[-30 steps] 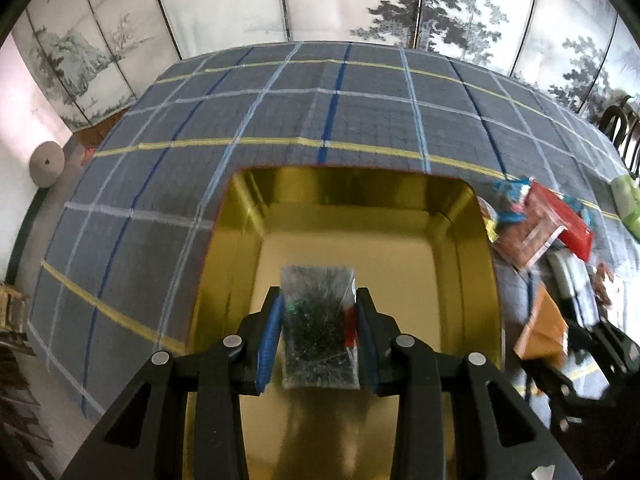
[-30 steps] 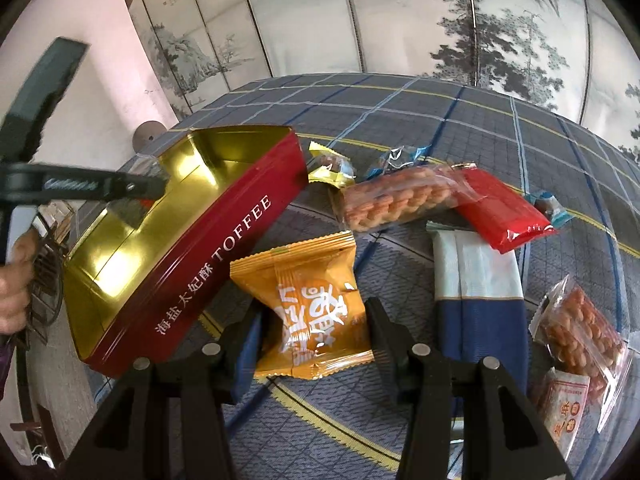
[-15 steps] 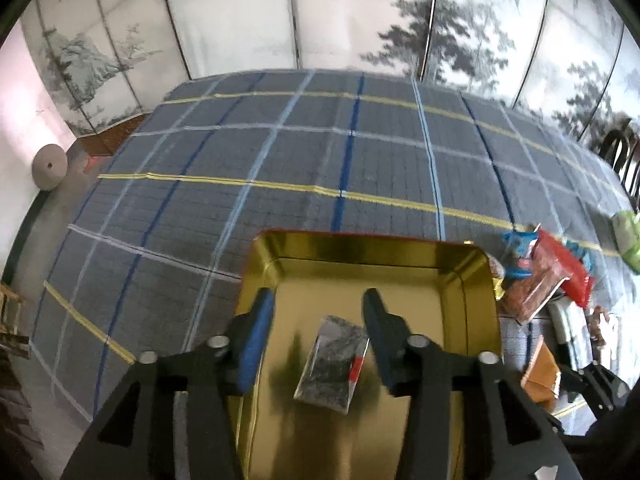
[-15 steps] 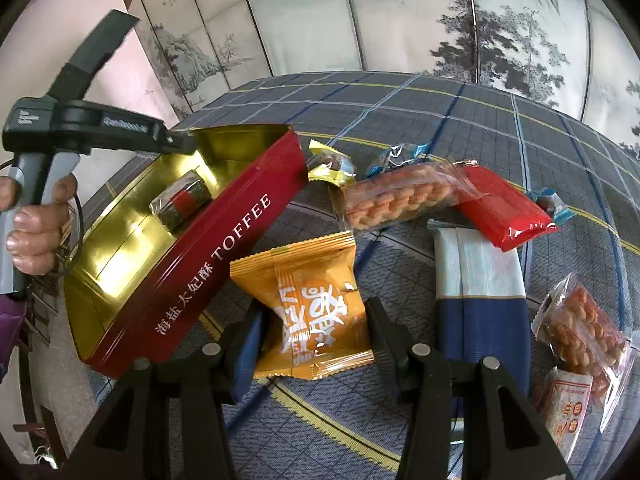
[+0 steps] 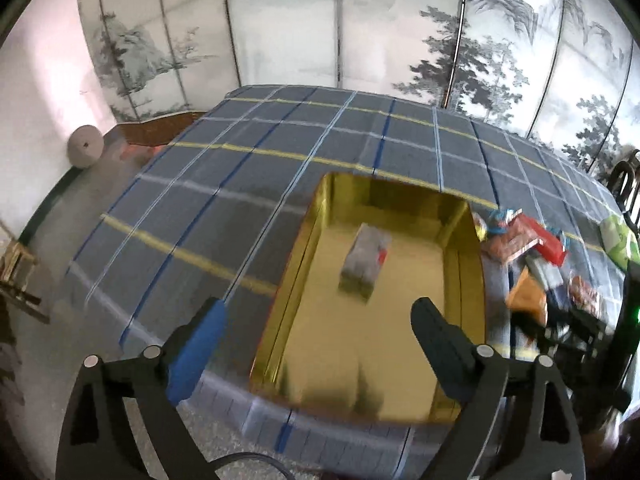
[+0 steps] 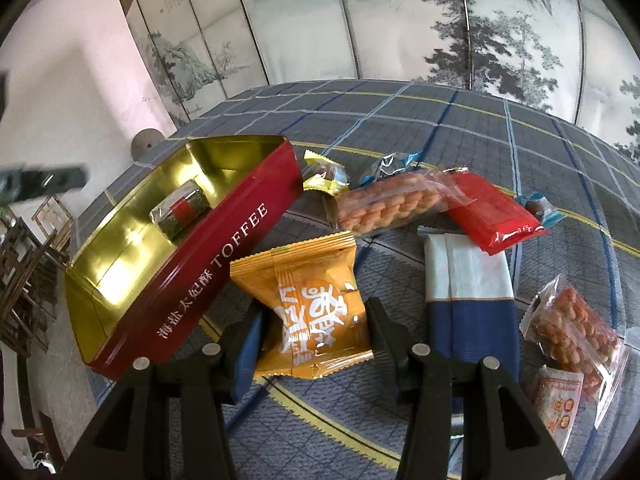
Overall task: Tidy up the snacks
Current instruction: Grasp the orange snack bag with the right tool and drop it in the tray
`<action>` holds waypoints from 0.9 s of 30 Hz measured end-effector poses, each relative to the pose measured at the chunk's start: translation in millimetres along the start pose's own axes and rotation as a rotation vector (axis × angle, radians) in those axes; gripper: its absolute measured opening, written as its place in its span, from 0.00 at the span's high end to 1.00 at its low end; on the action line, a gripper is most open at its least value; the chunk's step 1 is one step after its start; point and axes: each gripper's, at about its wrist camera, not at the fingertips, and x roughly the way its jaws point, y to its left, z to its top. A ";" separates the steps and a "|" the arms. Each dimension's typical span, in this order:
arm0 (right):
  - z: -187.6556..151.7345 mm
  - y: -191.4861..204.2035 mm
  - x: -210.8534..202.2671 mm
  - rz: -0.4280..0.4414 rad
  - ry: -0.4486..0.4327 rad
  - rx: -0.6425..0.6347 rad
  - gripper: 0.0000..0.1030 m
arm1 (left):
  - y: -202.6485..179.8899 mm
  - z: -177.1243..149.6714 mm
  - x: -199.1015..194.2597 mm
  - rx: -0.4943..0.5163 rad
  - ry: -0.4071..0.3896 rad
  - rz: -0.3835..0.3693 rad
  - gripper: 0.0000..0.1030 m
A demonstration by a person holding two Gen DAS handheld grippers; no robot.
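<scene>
A red toffee tin (image 6: pixel 224 248) with a gold inside (image 5: pixel 400 320) stands open on the checked tablecloth. A clear packet of dark snack with a red label (image 5: pixel 365 258) lies alone in it; it also shows in the right wrist view (image 6: pixel 180 212). My left gripper (image 5: pixel 316 332) is open wide and empty, high above the tin's near edge. My right gripper (image 6: pixel 314 328) is open, its fingers on either side of an orange snack packet (image 6: pixel 308 304) that lies on the cloth beside the tin.
Right of the tin lie a yellow candy (image 6: pixel 324 176), a clear pack of twisted fried snacks (image 6: pixel 392 204), a red packet (image 6: pixel 492 212), a blue-and-white packet (image 6: pixel 468 292), a peanut bag (image 6: pixel 576 328) and a small sachet (image 6: pixel 560 396). A painted folding screen stands behind the table.
My left gripper let go of the clear packet into the tin, opened wide, then rose and drew back. My right gripper has stayed around the orange packet.
</scene>
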 end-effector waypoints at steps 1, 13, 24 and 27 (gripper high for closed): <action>0.6 0.2 -1.1 0.006 0.001 0.008 0.51 | -0.1 -5.5 -1.4 0.001 0.015 -0.005 0.07; 53.7 37.2 -26.7 0.097 -0.076 -0.036 0.51 | 25.6 -35.4 -22.5 -0.054 0.008 -0.094 0.02; 98.2 99.5 40.1 0.142 0.020 -0.175 0.51 | 38.0 -39.9 -30.9 -0.040 -0.026 -0.143 0.02; 103.5 106.8 59.7 0.106 0.052 -0.204 0.51 | 35.6 -41.2 -26.4 -0.031 -0.013 -0.150 0.02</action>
